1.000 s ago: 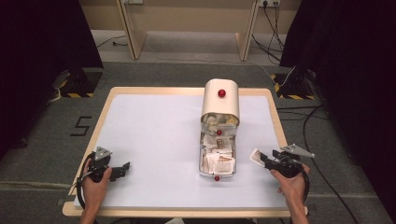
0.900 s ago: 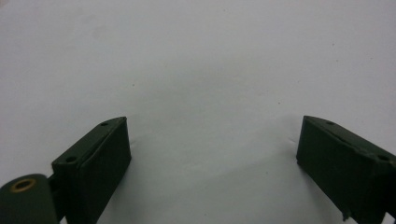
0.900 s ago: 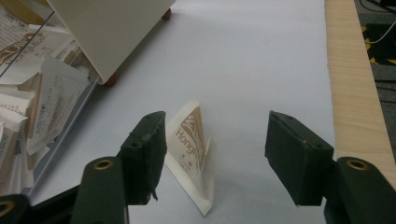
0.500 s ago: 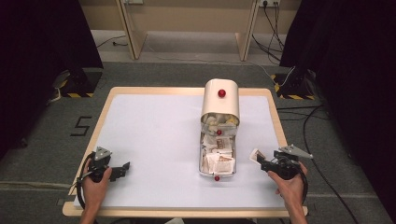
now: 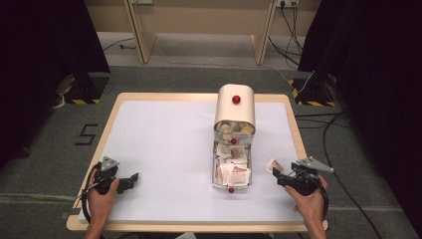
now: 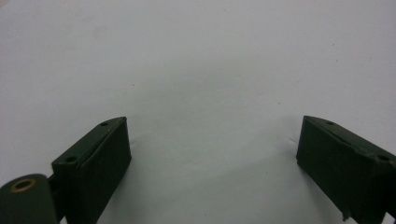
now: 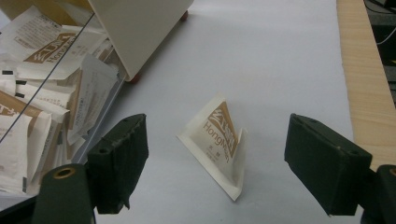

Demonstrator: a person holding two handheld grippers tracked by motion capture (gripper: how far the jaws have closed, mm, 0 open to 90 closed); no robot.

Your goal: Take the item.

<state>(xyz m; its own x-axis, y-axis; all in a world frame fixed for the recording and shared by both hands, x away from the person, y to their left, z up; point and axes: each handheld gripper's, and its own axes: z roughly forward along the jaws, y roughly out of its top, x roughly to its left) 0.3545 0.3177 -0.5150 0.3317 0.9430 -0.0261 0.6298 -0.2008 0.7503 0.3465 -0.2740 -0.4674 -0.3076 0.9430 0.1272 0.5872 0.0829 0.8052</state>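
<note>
A cream box stands at the table's middle right, its rounded lid point(image 5: 235, 107) with a red knob raised. Its long tray point(image 5: 215, 174) holds several white and brown sachets point(image 7: 32, 93). One loose sachet point(image 5: 273, 165) point(image 7: 217, 140) lies on the white table just right of the tray. My right gripper point(image 5: 277, 176) point(image 7: 215, 125) has just been opening. Its jaws stand wide on either side of this sachet without pressing it. My left gripper point(image 5: 133, 178) point(image 6: 212, 123) rests open at the front left, with bare table between its jaws.
The white table surface point(image 5: 169, 144) has a wooden rim point(image 5: 297, 134). Cables point(image 5: 338, 149) run over the grey floor to the right. Wooden furniture legs point(image 5: 139, 35) stand beyond the far edge.
The right gripper's jaws have spread apart and the sachet now lies free on the table between them. The left hand has stayed still.
</note>
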